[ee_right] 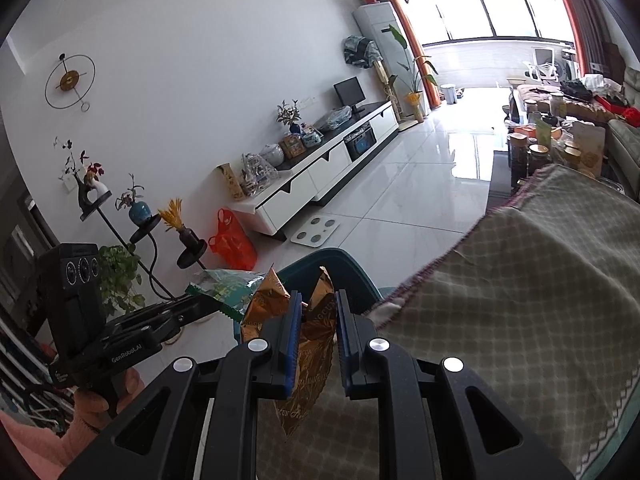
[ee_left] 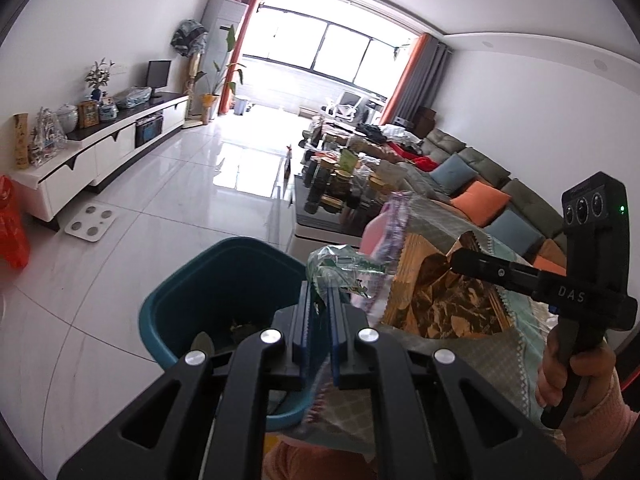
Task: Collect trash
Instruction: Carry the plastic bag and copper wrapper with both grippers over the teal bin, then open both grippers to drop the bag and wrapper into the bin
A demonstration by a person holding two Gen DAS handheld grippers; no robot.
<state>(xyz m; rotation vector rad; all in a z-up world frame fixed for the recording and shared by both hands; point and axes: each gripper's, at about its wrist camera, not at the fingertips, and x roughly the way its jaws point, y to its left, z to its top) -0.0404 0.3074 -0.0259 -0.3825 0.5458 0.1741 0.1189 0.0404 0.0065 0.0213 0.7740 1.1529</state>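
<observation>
My left gripper (ee_left: 319,304) is shut on a crumpled green plastic wrapper (ee_left: 344,266) and holds it over the near right rim of a teal trash bin (ee_left: 208,284) on the floor. My right gripper (ee_right: 316,312) is shut on a shiny brown-gold snack bag (ee_right: 316,328), held just above the bin's rim (ee_right: 336,258). In the left wrist view the right gripper (ee_left: 460,258) and the gold bag (ee_left: 448,304) are to the right. In the right wrist view the left gripper (ee_right: 200,304) holds the green wrapper (ee_right: 228,286) to the left. Some scraps lie in the bin.
A patterned cloth-covered surface (ee_right: 520,280) is close on the right. A cluttered coffee table (ee_left: 340,184) and a sofa (ee_left: 480,184) stand beyond. A white TV cabinet (ee_left: 100,152), a floor scale (ee_left: 90,222) and an orange bag (ee_right: 232,240) are on the left. A plant stand (ee_right: 140,232) is nearby.
</observation>
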